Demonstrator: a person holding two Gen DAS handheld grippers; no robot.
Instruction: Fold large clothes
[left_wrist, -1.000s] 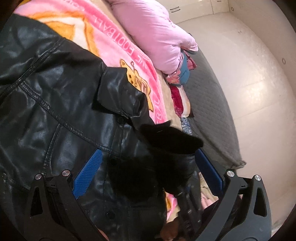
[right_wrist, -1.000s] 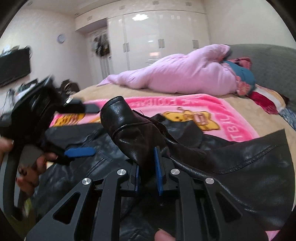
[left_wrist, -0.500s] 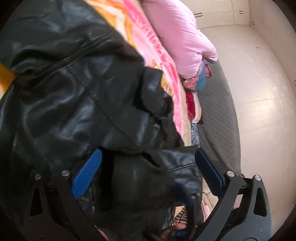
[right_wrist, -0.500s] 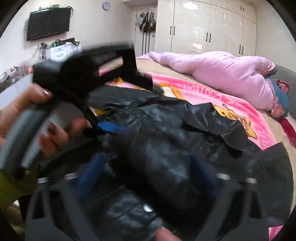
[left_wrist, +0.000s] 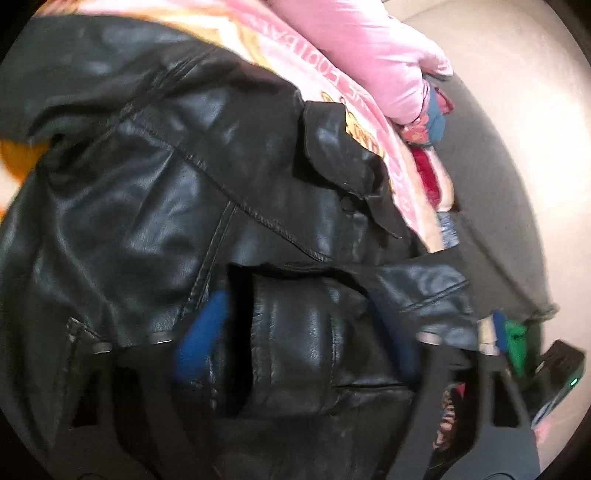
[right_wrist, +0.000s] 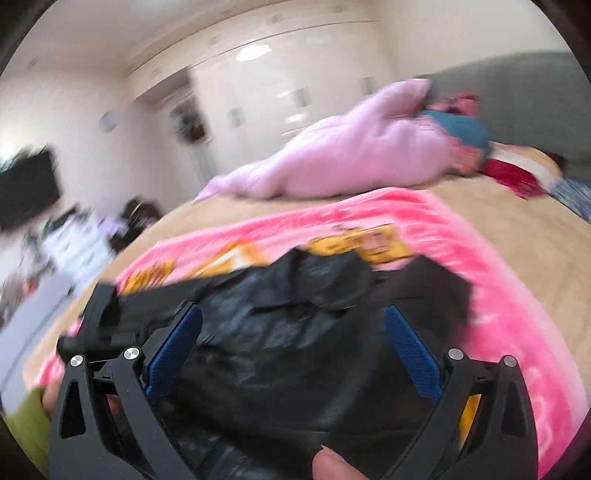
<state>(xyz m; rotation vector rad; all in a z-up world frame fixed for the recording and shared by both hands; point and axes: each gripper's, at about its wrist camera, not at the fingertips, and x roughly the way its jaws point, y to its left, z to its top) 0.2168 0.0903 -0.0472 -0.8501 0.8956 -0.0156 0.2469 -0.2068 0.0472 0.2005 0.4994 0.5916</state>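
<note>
Black leather jacket (left_wrist: 155, 192): sleeve (left_wrist: 295, 343) laid across between our left gripper's (left_wrist: 295, 332) parted fingers; right gripper (right_wrist: 291, 354) spread, empty; body unfolded.

Right tool (right_wrist: 291, 354), clamped on the sleeve (left_wrist: 295, 343) a second ago, now gapes wide above the jacket (right_wrist: 295, 332); sleeve lies between the left tool's (left_wrist: 299, 332) fingers.
</note>
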